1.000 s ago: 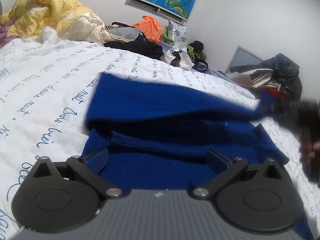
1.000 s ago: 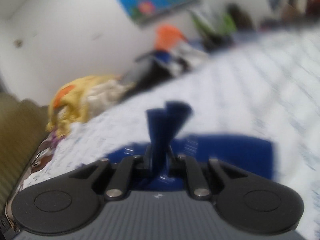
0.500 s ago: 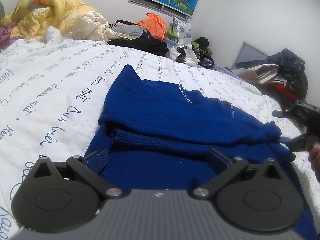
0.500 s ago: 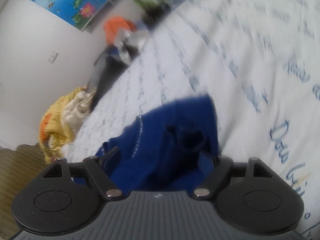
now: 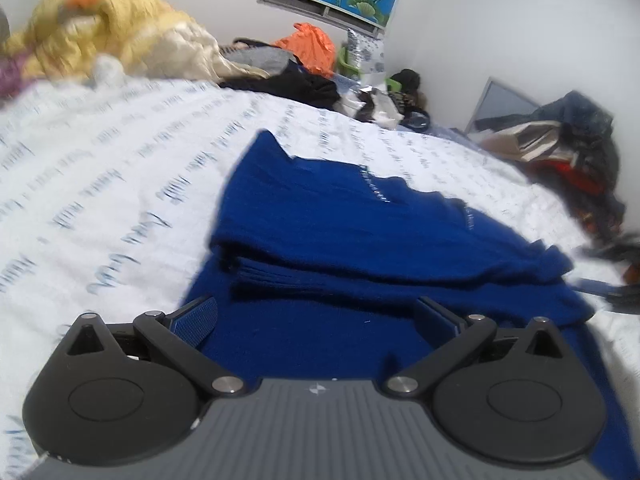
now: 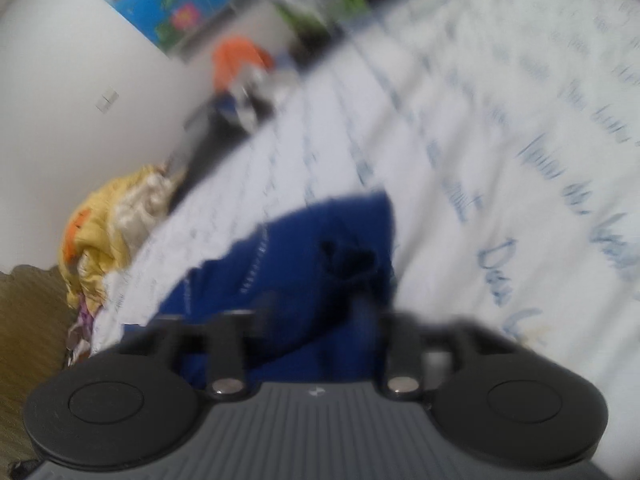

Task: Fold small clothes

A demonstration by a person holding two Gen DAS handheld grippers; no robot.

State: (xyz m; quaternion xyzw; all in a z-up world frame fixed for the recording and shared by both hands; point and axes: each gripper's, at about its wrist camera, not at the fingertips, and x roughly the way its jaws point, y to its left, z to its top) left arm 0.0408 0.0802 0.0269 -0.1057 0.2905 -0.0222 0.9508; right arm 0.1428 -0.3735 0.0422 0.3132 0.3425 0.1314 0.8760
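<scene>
Blue knit garment [image 5: 360,232] on bedsheet [image 5: 100,168]: soft, limp, light; grip at folded edge. Left gripper [image 5: 316,316] spread wide, empty. Right gripper [image 6: 316,316] opening, grips nothing.

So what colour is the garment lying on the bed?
Deep royal blue garment, on a white sheet with script lettering; clearest in the left wrist view.

right gripper [image 6: 316,316] opening (nothing clamped) | blue garment [image 6: 320,256] on bedsheet [image 6: 500,140]
</scene>
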